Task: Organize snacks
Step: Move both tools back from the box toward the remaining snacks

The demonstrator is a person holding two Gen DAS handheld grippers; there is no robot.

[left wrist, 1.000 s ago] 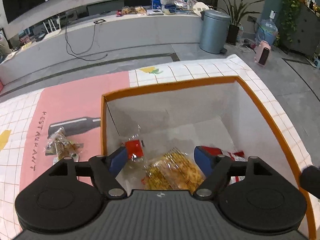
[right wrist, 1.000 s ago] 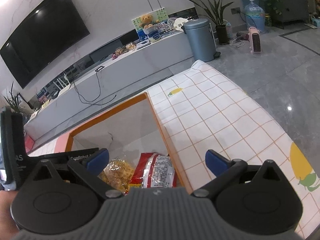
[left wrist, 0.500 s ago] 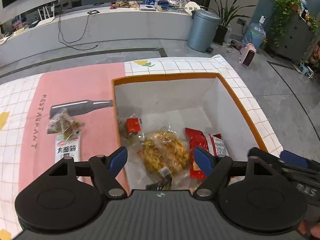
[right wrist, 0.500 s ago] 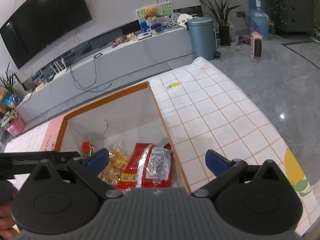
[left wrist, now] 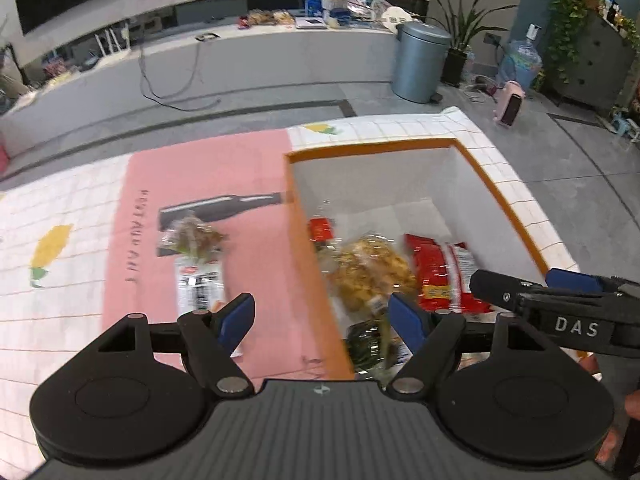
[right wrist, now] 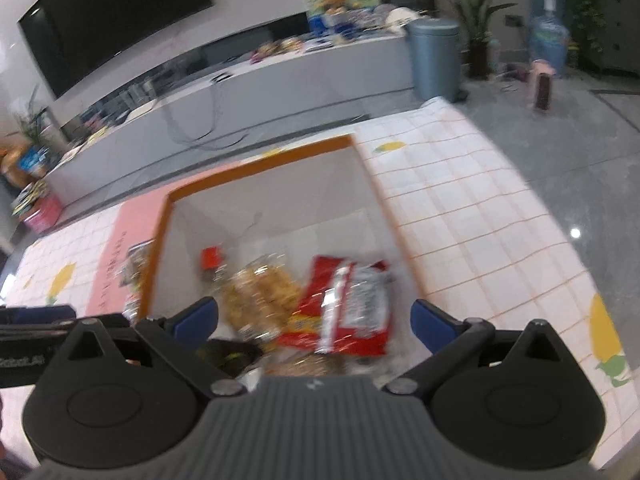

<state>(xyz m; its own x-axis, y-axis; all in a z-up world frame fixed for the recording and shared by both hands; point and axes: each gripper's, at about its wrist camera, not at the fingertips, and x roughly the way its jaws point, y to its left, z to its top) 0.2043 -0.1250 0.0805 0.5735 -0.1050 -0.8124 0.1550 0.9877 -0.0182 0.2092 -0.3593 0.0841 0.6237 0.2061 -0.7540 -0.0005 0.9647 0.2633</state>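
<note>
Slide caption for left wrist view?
Open left gripper above orange-rimmed box of snacks; two packets outside on pink mat.

Both wrist cameras look forward and down from close above the near edge of the orange-rimmed box (left wrist: 496, 192), facing the TV wall. The left one sits further left; both share the box (right wrist: 256, 170) interior.

glossy crinkled plastic on the red snack bag (right wrist: 346, 306) and clear yellow snack packet (left wrist: 370, 270); matt white walls inside the orange-rimmed box (left wrist: 498, 190); smooth printed tablecloth (left wrist: 72, 208); brushed metal trash bin (left wrist: 420, 62); polished grey floor (right wrist: 576, 176).
</note>
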